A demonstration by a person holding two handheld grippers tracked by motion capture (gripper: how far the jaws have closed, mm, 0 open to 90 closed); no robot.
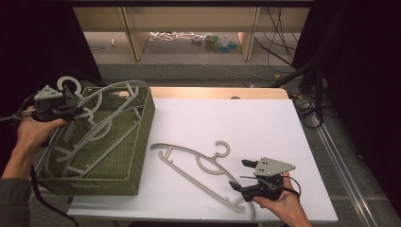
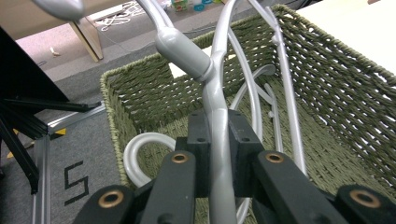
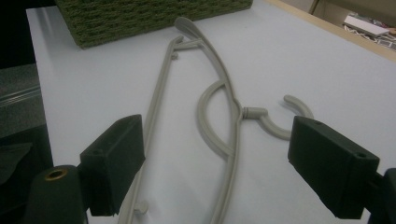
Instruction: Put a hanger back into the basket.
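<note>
A grey plastic hanger [image 1: 101, 101] is lifted partly out of the green woven basket [image 1: 142, 137] at the table's left. My left gripper [image 1: 71, 111] is shut on its arm just below the hook neck [image 2: 218, 135]. More grey hangers [image 1: 90, 142] lie inside the basket. A beige-grey hanger [image 1: 198, 165] lies flat on the white table [image 1: 246, 123], hook pointing away from me. My right gripper [image 1: 239, 174] is open, its jaws wide, just behind this hanger's near end [image 3: 224, 140] and not touching it.
The basket overhangs the table's left edge. Beyond the table stand wooden shelf legs [image 1: 135, 35] with cables and small toys [image 1: 213, 42] on the floor. A black stand with cables [image 1: 312, 80] is at the right.
</note>
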